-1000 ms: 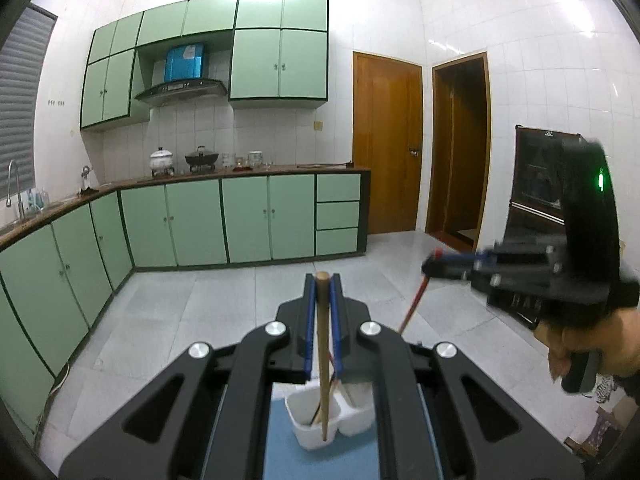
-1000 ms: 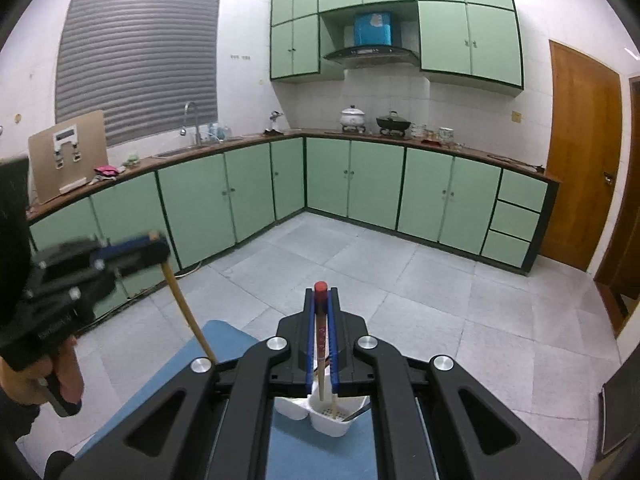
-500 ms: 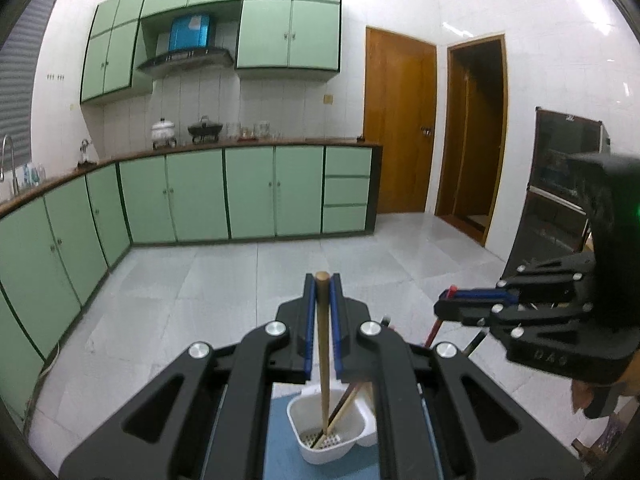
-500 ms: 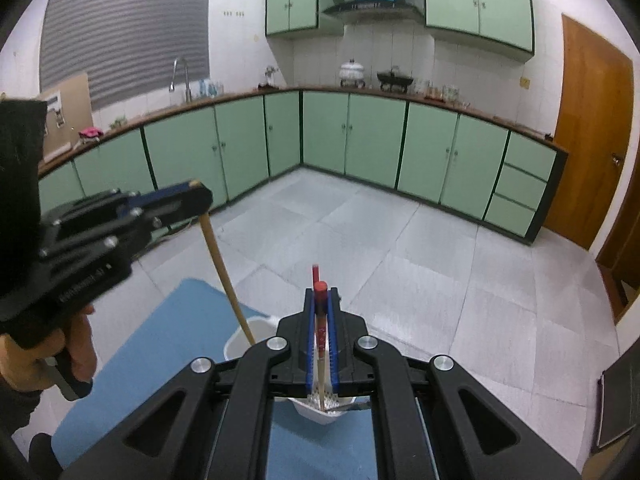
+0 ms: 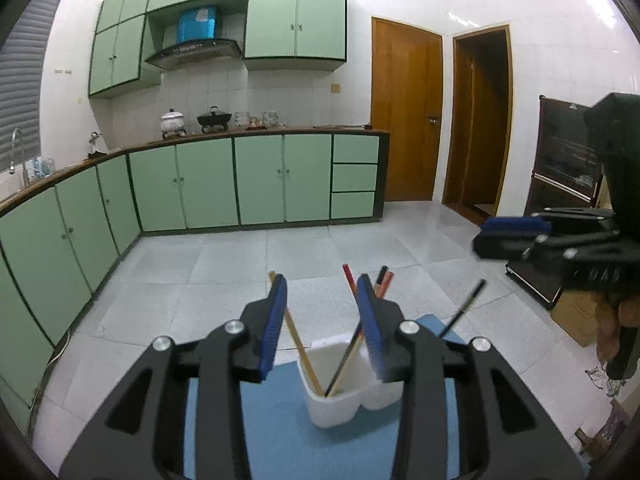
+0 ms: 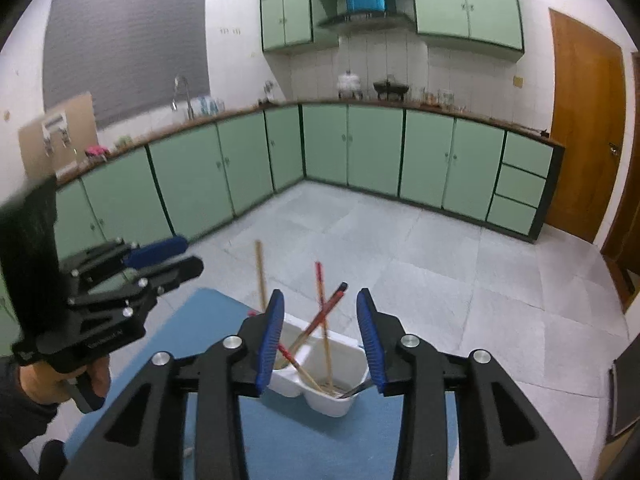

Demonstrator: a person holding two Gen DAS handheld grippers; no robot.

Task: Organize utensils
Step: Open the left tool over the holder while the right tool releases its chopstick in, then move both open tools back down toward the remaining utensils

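We have both jaws apart, just opened, nothing clamped: left gripper (image 5: 322, 320), right gripper (image 6: 320, 332). The chopsticks (image 6: 322, 320) now stand in the white two-compartment holder (image 6: 340, 400) on the blue table (image 6: 208, 320). No loose utensils remain visible.

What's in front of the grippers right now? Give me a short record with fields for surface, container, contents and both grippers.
surface: blue mat on the table
container: white two-compartment utensil holder, standing upright on the mat
contents: chopsticks leaning inside, a plain wooden one and red-tipped ones
left gripper: jaws just opened, wooden chopstick loose between them, not pinched
right gripper: jaws just opened above the holder, gripping nothing
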